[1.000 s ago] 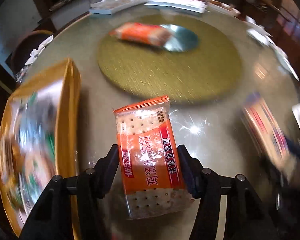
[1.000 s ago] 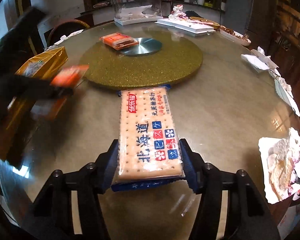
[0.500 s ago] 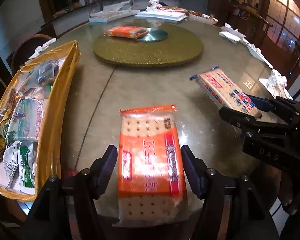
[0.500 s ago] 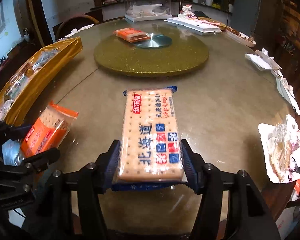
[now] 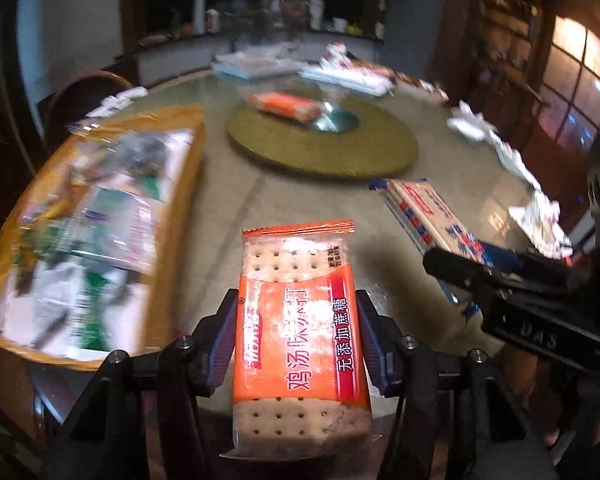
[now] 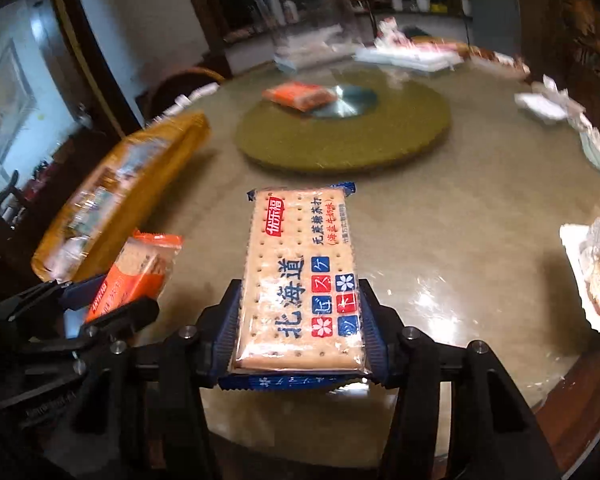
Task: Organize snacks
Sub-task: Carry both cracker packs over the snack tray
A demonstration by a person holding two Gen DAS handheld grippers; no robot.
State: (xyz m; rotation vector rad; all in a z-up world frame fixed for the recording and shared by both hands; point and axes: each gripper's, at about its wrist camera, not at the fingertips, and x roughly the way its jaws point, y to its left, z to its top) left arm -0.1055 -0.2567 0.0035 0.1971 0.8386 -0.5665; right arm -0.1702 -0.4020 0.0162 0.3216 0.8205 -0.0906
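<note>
left hand-held gripper (image 5: pixel 296 344): i see it clenched on the orange cracker pack (image 5: pixel 300 328), pads against both long sides, pack raised above the surface (image 5: pixel 308 200).
right hand-held gripper (image 6: pixel 300 328): grasping the blue cracker pack (image 6: pixel 298 276) the same way, the pack pointing ahead toward the round turntable (image 6: pixel 342 144).
where the snacks are: both packs are in the air near the front edge of the surface; a third orange pack (image 6: pixel 299 95) lies on the turntable, beside its metal centre.
yellow bag (image 5: pixel 88 232): lies to my left on the surface, open side up, with several wrapped snacks inside.
progress: i judge the task partway. the bag already holds snacks, two packs are in hand and not yet put away, and the pack on the turntable is untouched.
left to do: my guess is both held packs go into the bag, then the far one.
hard to make out: the bag's contents are smeared by motion blur, so i cannot count or name them. the far clutter is too blurred to tell snacks from wrappers. the white crumpled paper (image 6: pixel 596 264) at right is cut off by the frame.
</note>
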